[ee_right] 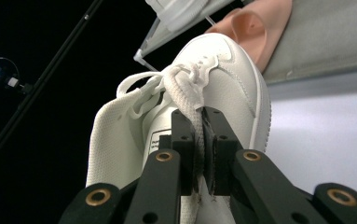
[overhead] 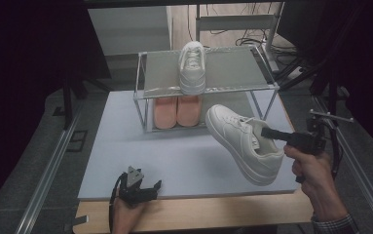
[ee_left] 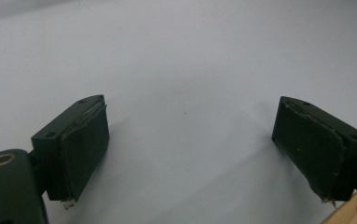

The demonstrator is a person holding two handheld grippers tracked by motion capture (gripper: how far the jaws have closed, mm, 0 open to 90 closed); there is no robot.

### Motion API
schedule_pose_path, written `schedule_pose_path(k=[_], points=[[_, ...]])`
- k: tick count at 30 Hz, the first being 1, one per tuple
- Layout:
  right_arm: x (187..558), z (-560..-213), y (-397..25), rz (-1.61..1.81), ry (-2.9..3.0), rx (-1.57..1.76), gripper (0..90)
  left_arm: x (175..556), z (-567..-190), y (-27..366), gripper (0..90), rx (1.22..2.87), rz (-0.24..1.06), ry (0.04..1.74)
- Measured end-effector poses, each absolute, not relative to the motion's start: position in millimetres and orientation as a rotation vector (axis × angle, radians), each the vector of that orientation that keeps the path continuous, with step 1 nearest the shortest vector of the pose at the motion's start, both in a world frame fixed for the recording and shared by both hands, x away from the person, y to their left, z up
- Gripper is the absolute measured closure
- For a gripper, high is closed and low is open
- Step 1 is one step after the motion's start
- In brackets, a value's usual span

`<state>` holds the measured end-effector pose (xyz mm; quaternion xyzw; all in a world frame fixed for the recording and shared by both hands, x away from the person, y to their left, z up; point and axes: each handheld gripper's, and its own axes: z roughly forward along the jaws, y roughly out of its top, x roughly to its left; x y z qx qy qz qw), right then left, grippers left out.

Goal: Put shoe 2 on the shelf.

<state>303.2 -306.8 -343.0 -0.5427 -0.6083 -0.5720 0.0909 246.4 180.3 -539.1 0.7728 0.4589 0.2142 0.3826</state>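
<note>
Right claw [overhead: 267,132] grips one white sneaker [overhead: 240,141]; another tops the rack [overhead: 264,80].

Right hand-held gripper [overhead: 268,132] clamped, left [overhead: 151,187] agape.

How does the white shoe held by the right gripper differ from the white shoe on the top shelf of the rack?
The held white shoe hangs above the table, tilted, with its toe toward the rack; the shelf shoe rests flat on the top shelf, toe toward the person. The right gripper is shut on the held shoe's tongue, while nothing touches the shelf shoe. Both are white lace-up sneakers and look like a pair.
</note>
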Motion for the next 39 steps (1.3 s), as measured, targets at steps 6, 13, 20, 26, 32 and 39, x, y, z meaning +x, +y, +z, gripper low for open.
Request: schedule_pose_path(k=[6,13,20,26,32,39], points=[[307.4,-321.7,-310.4,-1.731,-1.807,-1.623,84.5,246.5,-539.2,180.3,10.9,1.970,0.546,1.170],[317.5,-300.4,-312.1,-1.776,-1.787,-1.654,84.5,246.5,-539.2,180.3,10.9,1.970,0.546,1.170],[336.7,-285.9,-308.3,-1.828,-1.760,-1.704,84.5,246.5,-539.2,180.3,10.9,1.969,0.546,1.170],[357.4,-284.1,-302.7,-1.854,-1.723,-1.783,84.5,246.5,-539.2,180.4,11.0,1.969,0.546,1.170],[378.3,-284.3,-294.2,-1.878,-1.709,-1.829,84.4,246.5,-539.3,180.4,10.9,1.969,0.545,1.170],[401.9,-283.2,-281.2,-1.894,-1.703,-1.888,84.3,246.5,-539.2,180.5,10.9,1.971,0.545,1.170]])
